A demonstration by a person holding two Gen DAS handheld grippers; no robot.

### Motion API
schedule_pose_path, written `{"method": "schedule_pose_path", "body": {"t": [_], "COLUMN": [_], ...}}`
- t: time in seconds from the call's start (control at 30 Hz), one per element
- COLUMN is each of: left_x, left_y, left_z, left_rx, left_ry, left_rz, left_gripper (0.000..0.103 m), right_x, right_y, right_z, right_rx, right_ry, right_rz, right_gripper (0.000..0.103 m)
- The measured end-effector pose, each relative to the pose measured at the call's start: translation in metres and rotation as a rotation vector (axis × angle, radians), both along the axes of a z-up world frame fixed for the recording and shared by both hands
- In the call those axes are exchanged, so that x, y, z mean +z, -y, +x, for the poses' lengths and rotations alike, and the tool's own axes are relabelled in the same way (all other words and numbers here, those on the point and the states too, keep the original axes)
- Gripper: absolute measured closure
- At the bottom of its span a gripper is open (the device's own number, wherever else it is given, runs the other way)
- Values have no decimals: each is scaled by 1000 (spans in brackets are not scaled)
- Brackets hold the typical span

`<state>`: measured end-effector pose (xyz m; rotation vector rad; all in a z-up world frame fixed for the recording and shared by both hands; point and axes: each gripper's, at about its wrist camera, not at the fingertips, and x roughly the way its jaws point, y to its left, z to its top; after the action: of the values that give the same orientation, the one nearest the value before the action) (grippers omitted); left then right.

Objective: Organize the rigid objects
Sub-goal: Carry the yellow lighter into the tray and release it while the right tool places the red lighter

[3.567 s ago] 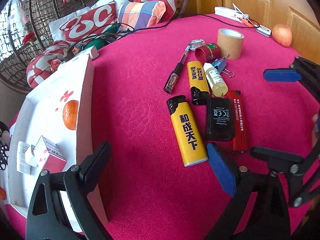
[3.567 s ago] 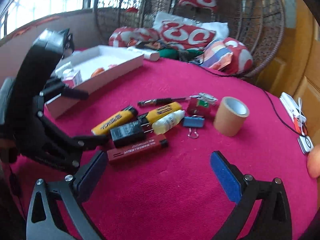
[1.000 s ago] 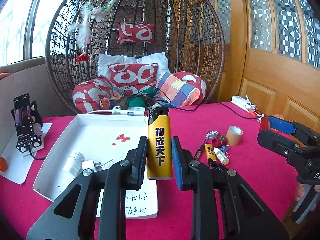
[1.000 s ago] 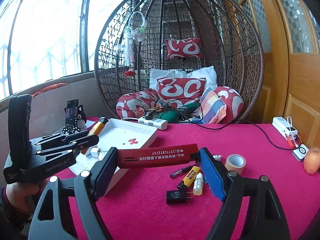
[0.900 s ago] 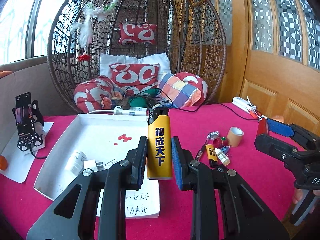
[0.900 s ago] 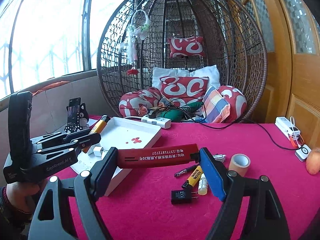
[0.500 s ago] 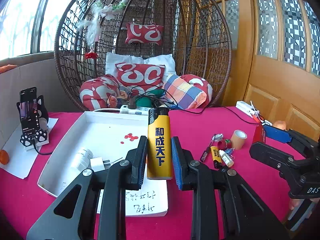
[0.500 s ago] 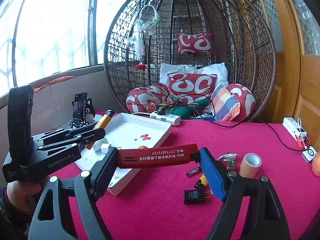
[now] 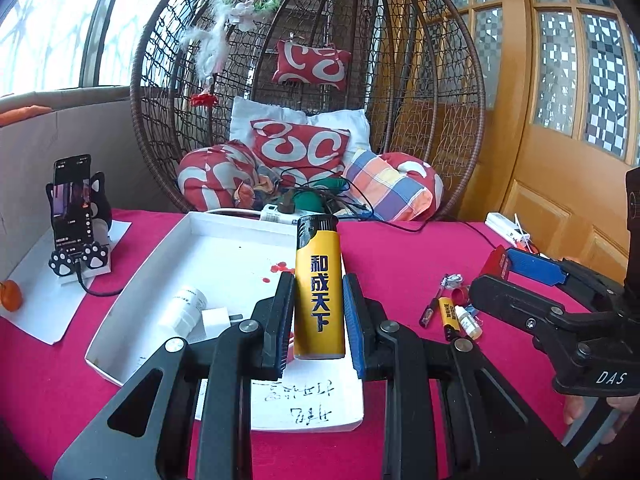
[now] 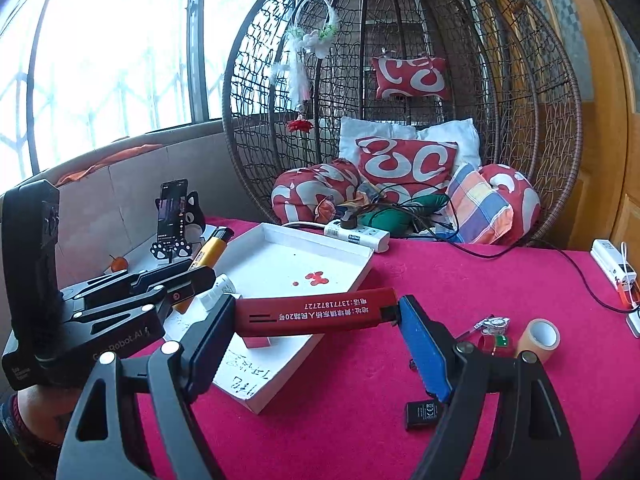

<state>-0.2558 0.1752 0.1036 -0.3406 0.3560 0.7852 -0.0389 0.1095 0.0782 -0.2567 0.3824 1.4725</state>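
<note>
My left gripper (image 9: 319,318) is shut on a yellow lighter (image 9: 319,292) and holds it upright above the near end of the white tray (image 9: 168,244). My right gripper (image 10: 316,330) is shut on a long red lighter (image 10: 316,312), held crosswise by its ends above the tray's near right corner (image 10: 360,268). The left gripper with the yellow lighter (image 10: 210,256) shows at the left of the right wrist view. The right gripper shows at the right of the left wrist view (image 9: 532,268).
On the red tablecloth lie a second yellow lighter (image 9: 448,314), a small white bottle (image 9: 469,322), a pen (image 9: 434,302), a tape roll (image 10: 540,338) and a black charger (image 10: 424,414). The tray holds a white bottle (image 9: 182,308) and a plug (image 9: 216,320). A phone stand (image 9: 76,216) is at the left.
Both grippers, each holding its lighter, have moved left and closer to the white tray. The loose items on the cloth have shifted right in both views.
</note>
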Motion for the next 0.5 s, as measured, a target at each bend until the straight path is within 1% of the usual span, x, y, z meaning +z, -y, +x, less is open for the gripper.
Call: {"method": "schedule_pose_path", "body": {"t": [0.17,0.5], "left_x": [-4,-18], "left_y": [-8,-30], "left_z": [-7,-23], "left_rx": [23,78], "left_ry": [8,19], "left_rz": [-21,-82], "left_gripper": [80,80], "right_x": [-2,-17], "right_y": [-17,-52], "right_z": [3,5], "right_rx": [3,-7], "right_ry": [-29,-90], "right_rz": [-27,-95], "right_gripper": [22,22]}}
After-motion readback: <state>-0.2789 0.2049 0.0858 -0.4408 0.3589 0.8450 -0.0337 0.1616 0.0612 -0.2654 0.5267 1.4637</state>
